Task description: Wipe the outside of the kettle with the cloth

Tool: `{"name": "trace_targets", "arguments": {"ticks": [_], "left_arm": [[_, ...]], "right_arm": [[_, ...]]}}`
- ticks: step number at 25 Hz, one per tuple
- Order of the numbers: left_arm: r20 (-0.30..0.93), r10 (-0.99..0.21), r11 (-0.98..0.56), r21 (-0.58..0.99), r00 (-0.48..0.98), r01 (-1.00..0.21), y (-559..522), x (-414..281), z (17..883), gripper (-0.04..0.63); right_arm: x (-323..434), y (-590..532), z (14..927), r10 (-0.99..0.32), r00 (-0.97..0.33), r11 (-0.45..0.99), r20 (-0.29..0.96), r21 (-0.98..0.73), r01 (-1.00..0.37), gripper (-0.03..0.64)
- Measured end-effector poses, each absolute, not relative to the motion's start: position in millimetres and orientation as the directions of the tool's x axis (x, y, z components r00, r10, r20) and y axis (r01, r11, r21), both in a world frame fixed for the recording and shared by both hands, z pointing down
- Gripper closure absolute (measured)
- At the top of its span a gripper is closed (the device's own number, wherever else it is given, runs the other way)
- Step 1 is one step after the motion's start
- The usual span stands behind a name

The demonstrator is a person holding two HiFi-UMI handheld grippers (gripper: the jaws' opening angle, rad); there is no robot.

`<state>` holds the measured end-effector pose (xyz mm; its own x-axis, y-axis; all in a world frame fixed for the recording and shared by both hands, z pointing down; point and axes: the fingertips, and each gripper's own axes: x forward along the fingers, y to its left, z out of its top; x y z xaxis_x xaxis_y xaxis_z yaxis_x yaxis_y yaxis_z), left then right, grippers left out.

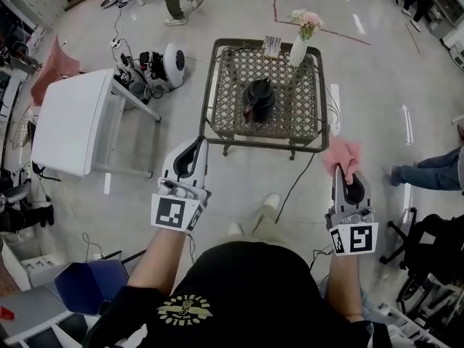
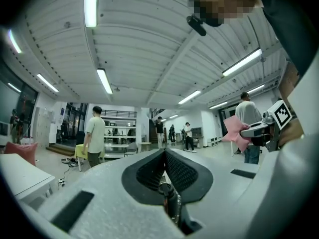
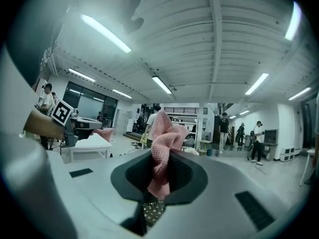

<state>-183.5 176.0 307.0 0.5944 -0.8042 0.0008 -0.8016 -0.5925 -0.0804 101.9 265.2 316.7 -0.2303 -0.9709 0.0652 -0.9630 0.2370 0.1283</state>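
A black kettle (image 1: pixel 259 98) stands in the middle of a metal lattice table (image 1: pixel 217 85), ahead of both grippers. My left gripper (image 1: pixel 201 142) is held level short of the table's near left corner, jaws shut and empty (image 2: pixel 164 151). A dark shape that looks like the kettle (image 2: pixel 168 193) shows through the gap below those jaws. My right gripper (image 1: pixel 341 167) hovers off the table's near right corner, shut on a pink cloth (image 1: pixel 342 154). In the right gripper view the cloth (image 3: pixel 164 138) bunches up from between the jaws (image 3: pixel 162 151).
A white vase of flowers (image 1: pixel 299 46) stands at the table's far right corner. A white table (image 1: pixel 72 118) is to the left and a blue chair (image 1: pixel 90 285) at lower left. A cable (image 1: pixel 297 180) runs over the floor. A person's legs (image 1: pixel 431 169) show at right.
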Motion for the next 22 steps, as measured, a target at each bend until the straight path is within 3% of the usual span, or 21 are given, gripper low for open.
{"name": "trace_targets", "arguments": {"ticks": [22], "left_arm": [[0.055, -0.840, -0.543, -0.088, 0.540, -0.835, 97, -102, 315, 0.588]], "right_arm": [[183, 150, 322, -0.934, -0.354, 0.357, 0.050, 0.099, -0.929, 0.574]]}}
